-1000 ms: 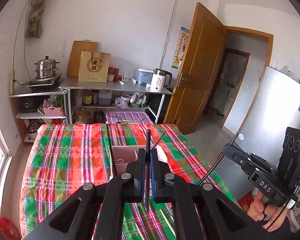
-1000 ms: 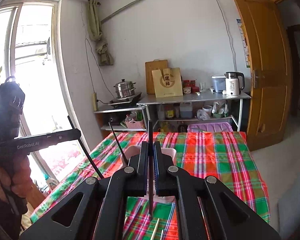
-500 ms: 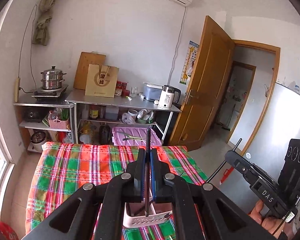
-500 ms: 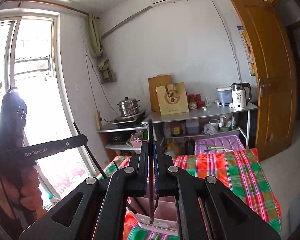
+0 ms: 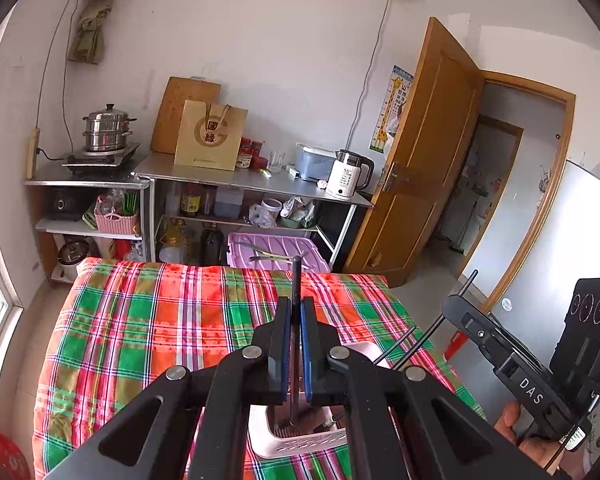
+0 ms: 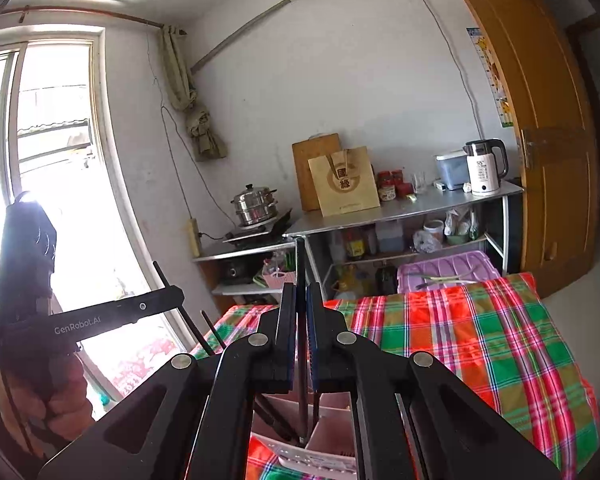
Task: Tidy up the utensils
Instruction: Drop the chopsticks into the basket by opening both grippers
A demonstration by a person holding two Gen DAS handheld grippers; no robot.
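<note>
My left gripper (image 5: 295, 304) is shut on a black chopstick (image 5: 296, 276) that stands upright, its lower end inside a pink utensil holder (image 5: 300, 440) on the plaid tablecloth (image 5: 160, 328). My right gripper (image 6: 300, 292) is shut on another black chopstick (image 6: 300, 256), also upright, with its lower end in the same pink holder (image 6: 332, 404). More black chopsticks (image 5: 396, 344) lean out of the holder. Each gripper also shows from the side in the other view: the right one (image 5: 532, 364) and the left one (image 6: 84, 322).
A purple lidded bin (image 5: 276, 250) stands past the table's far edge. Metal shelves (image 5: 236, 184) with a kettle (image 5: 348, 174), a steamer pot (image 5: 108, 128) and a paper bag line the wall. A wooden door (image 5: 420, 160) stands open at right, a window (image 6: 40, 160) at left.
Both grippers have tilted upward and drawn back over the holder. The chopsticks' lower ends now sit inside the pink holder.
</note>
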